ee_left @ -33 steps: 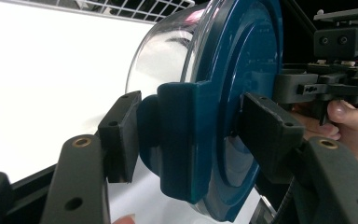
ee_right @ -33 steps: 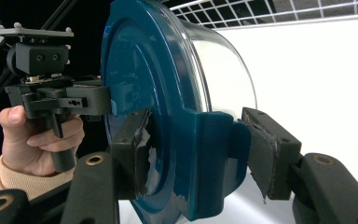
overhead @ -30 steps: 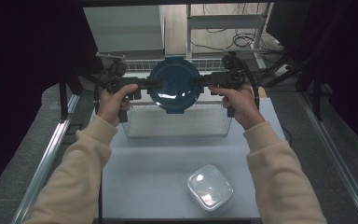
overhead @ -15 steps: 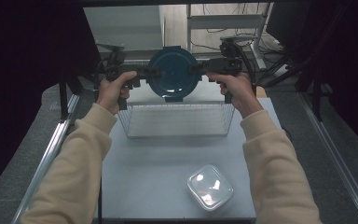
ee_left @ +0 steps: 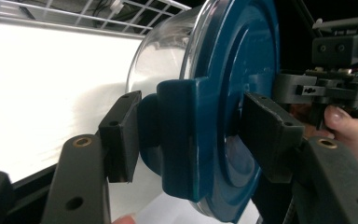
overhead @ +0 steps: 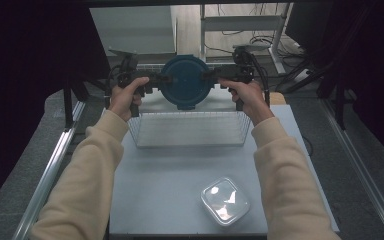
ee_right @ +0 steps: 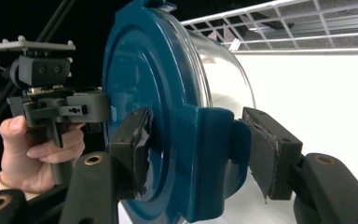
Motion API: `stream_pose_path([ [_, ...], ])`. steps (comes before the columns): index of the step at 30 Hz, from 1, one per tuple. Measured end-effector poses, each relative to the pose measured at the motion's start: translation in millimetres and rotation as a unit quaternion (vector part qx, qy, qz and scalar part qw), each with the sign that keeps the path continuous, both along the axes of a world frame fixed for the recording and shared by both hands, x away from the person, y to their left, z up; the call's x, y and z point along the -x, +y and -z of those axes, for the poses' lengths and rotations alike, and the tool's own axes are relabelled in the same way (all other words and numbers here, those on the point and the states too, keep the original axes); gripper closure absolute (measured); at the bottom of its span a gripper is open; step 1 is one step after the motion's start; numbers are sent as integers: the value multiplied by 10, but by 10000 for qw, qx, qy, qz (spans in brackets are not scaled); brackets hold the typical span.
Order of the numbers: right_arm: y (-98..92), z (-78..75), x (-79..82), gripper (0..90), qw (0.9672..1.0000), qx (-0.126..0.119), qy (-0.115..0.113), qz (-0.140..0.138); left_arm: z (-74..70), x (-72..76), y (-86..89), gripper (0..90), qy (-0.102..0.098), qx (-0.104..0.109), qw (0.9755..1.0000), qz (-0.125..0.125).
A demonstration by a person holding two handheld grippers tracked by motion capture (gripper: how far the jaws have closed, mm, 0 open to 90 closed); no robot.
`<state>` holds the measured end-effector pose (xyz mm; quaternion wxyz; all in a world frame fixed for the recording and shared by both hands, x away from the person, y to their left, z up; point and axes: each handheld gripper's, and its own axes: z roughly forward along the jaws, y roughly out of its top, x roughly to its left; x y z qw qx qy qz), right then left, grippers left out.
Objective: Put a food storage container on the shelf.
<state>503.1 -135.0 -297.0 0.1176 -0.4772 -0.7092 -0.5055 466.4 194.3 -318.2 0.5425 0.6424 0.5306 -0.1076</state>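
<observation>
A round clear container with a dark blue lid (overhead: 185, 82) hangs in the air at the far side of the wire basket (overhead: 190, 114), lid facing the high camera. My left gripper (overhead: 155, 80) grips it from the left and my right gripper (overhead: 212, 76) from the right. In the left gripper view my left gripper (ee_left: 193, 135) is shut on a blue side latch of the lid (ee_left: 228, 93), with the clear bowl (ee_left: 163, 60) behind. In the right gripper view my right gripper (ee_right: 200, 151) clamps the opposite latch of the lid (ee_right: 154, 93).
The wire basket stands across the far half of the white table (overhead: 170, 185). A small square clear box with a lid (overhead: 225, 200) lies near the front right. Metal frame rails (overhead: 55, 165) run along both sides of the table.
Both hands have carried the blue-lidded container away from the person, from over the basket toward its far rim. The grips look unchanged.
</observation>
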Motion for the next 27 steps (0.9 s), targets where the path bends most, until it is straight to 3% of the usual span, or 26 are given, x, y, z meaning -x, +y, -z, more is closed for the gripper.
stream_pose_path([
  [5,-4,38,-65,425,9999,-74,124,73,23,-55,-6,404,119,101,9998,-109],
  [13,-36,139,-189,406,9981,-260,513,213,116,-172,-9,391,425,301,9986,-114],
  [17,-44,202,-259,395,9963,-352,733,291,130,-230,-22,381,535,302,9980,-153],
  [20,-48,234,-281,389,9954,-386,807,351,207,-291,0,377,632,505,9966,-165],
  [27,-51,235,-263,375,9949,-359,858,386,235,-297,-1,382,487,581,9969,-209],
])
